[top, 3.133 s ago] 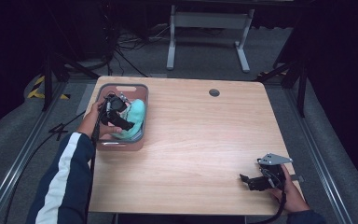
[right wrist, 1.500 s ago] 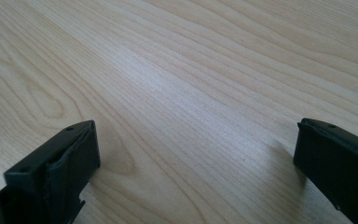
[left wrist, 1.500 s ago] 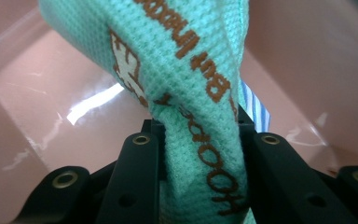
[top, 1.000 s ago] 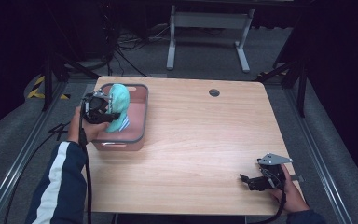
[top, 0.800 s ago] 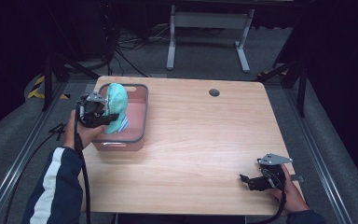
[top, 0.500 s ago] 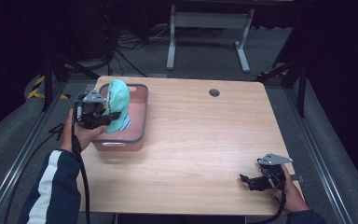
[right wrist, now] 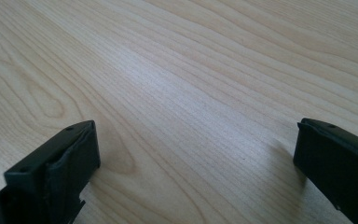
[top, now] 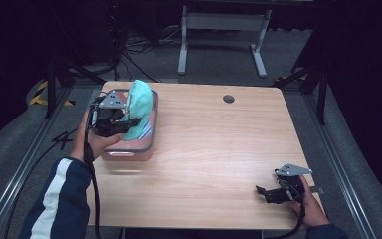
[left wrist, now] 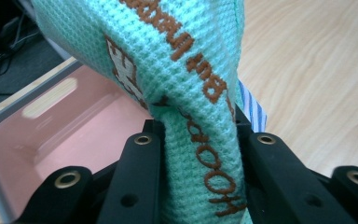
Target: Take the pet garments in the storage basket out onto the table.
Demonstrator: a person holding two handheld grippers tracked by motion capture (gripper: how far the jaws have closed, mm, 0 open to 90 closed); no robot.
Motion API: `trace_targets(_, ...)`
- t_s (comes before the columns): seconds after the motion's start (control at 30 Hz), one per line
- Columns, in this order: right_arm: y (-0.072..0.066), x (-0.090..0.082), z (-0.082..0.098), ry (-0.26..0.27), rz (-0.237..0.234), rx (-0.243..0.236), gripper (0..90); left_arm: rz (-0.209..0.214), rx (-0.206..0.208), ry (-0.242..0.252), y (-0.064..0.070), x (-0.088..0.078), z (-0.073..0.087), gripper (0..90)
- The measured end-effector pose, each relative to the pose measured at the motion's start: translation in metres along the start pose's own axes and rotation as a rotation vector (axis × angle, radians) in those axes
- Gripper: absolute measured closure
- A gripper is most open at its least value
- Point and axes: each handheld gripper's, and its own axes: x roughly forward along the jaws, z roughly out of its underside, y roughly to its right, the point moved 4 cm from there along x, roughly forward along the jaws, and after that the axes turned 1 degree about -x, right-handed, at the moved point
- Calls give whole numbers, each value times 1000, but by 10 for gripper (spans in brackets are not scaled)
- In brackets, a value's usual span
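The left gripper [left wrist: 198,154] squeezes one soft, bumpy, mint-green cloth [left wrist: 186,84] tight between its two black jaws, and the cloth hangs lifted above one pink plastic tub with a grey rim [left wrist: 9,121]. Brown stitched letters run down the cloth between the jaws, too twisted to read, and a bit of blue-striped fabric [left wrist: 251,109] peeks out just beside one jaw. The right gripper [right wrist: 193,154] has its two jaws wide apart, with bare, smooth, light wooden table [right wrist: 191,70] between them.
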Motion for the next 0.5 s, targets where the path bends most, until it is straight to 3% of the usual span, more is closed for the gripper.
trace_targets(0.27, 0, 0, 0, 0, 0, 0, 4, 45, 63, -29, 23, 13, -14, 738)
trace_targets(0.5, 0, 0, 0, 0, 0, 0, 4, 108, 119, -61, 49, 42, -24, 738)
